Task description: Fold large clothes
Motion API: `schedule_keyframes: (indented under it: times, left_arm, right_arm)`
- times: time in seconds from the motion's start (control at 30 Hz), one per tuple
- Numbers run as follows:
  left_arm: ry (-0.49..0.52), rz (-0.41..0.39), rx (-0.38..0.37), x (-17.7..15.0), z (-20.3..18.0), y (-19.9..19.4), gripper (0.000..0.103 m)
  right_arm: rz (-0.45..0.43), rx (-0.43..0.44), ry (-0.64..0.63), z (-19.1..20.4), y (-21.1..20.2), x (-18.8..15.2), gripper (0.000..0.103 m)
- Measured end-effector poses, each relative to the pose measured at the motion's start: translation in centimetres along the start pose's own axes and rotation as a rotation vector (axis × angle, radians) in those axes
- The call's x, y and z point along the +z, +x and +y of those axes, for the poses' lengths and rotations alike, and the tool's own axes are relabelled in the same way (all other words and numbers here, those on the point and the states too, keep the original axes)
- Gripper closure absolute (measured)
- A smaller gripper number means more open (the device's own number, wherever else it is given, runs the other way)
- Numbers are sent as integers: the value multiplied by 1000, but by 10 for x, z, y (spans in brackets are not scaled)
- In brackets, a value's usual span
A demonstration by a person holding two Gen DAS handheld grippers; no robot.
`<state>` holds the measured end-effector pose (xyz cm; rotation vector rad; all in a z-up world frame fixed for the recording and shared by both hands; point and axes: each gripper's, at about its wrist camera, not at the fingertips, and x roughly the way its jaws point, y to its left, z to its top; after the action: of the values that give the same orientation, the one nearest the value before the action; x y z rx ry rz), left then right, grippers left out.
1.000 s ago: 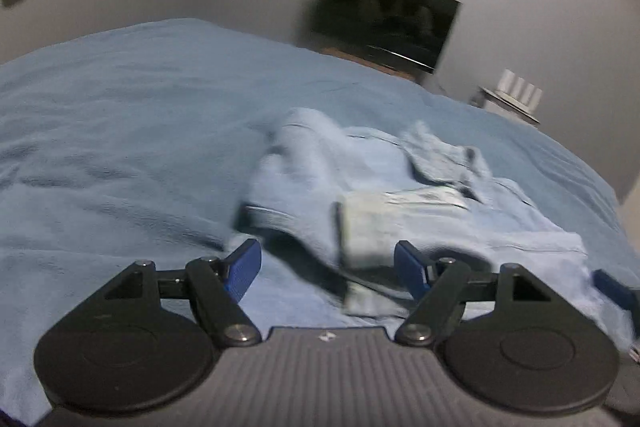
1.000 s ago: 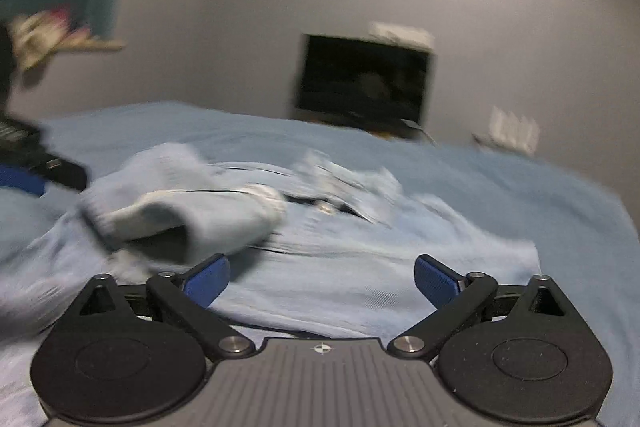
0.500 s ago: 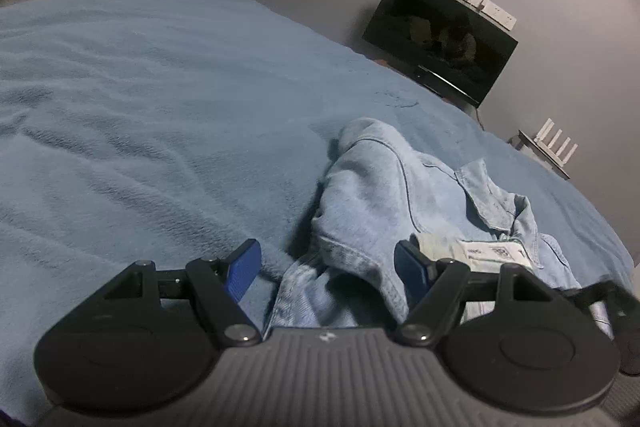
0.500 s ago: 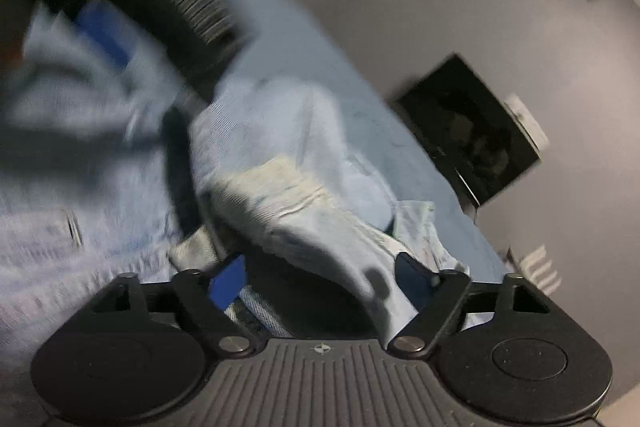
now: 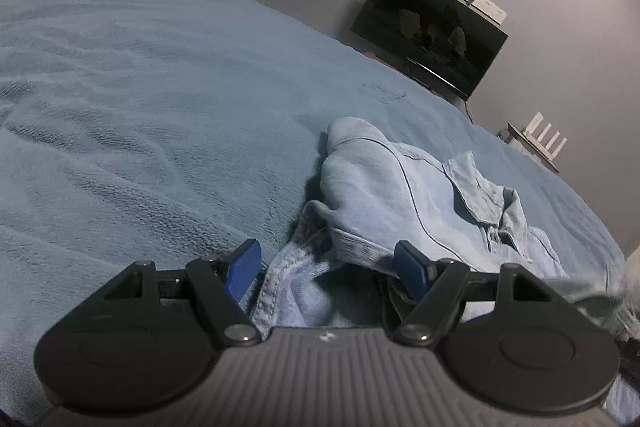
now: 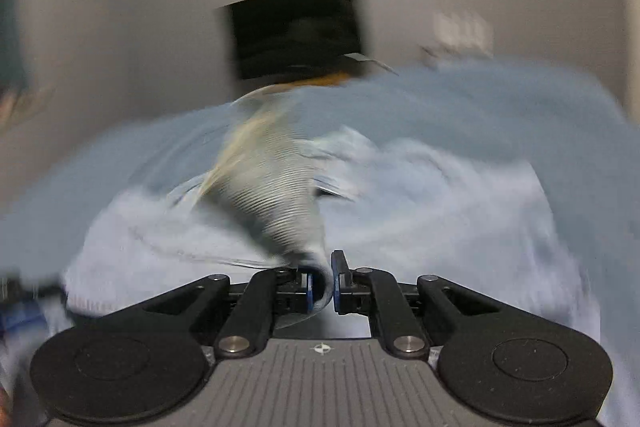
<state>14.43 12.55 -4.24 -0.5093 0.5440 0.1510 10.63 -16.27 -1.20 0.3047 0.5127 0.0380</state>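
A light blue denim shirt lies crumpled on the bed, collar towards the right. My left gripper is open low over the shirt's near edge. A stitched hem lies between its blue pads, which stand apart and do not pinch it. In the blurred right wrist view my right gripper has its jaws closing tight on a narrow fold of the shirt, and the pads press on it. From there a pale ribbed strip of cloth rises away over the rest of the shirt.
A blue fleecy blanket covers the wide bed to the left of the shirt. Beyond the bed's far edge a dark television stands against the grey wall. A white router sits on a small shelf further right.
The right gripper swung across the shirt and its jaws went from wide open to shut on a fold. The left gripper came closer to the shirt's near edge and stayed open.
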Motion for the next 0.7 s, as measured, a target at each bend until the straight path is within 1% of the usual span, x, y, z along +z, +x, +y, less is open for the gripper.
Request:
schedule_keyframes:
  times: [0.07,0.1,0.13,0.2,0.27,0.3,0.33,0.37,0.4,0.43,0.5,0.53,0.6,0.63,0.67,0.7]
  left_arm:
    - [21,7,-1,-1,-3,1,31]
    - [29,10,-2,-1,-4,1,31]
    - [38,12,-2,-1,-6,2,31]
    - [59,19,-2,-2,-8,4,31]
    - [89,29,10,-3,-11,8,31]
    - [108,33,19,-3,-12,9,31]
    - [123,38,28,-4,-13,11,31]
    - [131,43,33,-4,-14,13,31]
    - [134,51,36,-5,-14,15,31]
    - [134,54,36,-5,-14,16,31]
    - [125,42,25,-5,-13,16,31]
    - [122,31,17,-4,-12,15,31]
    - [125,15,18,-2,-11,13,31]
    - [135,10,30,-2,-11,13,31]
    - [144,11,40,-2,-11,14,31]
    - [148,18,47,-3,-11,16,31]
  right_arm:
    - [30,-8,91,-25,5,-10,74]
    - [54,4,150,-35,9,-16,74]
    - [64,25,210,-46,11,-21,71]
    - [52,21,317,-62,13,-29,43]
    - [18,22,372,-70,14,-31,39]
    - [12,31,390,-72,17,-29,39]
    - [7,45,398,-75,17,-27,41]
    - [6,37,376,-75,16,-23,58]
    - [8,27,343,-75,14,-20,73]
    - [-1,33,308,-73,11,-16,73]
    - [-48,62,262,-73,3,-6,80]
    - [-78,61,225,-71,-5,0,81]
    - [-151,23,128,-66,-16,13,81]
    - [-177,-14,85,-65,-19,18,81]
    - [-184,-45,65,-68,-21,22,81]
    - [-165,-68,55,-72,-17,23,81]
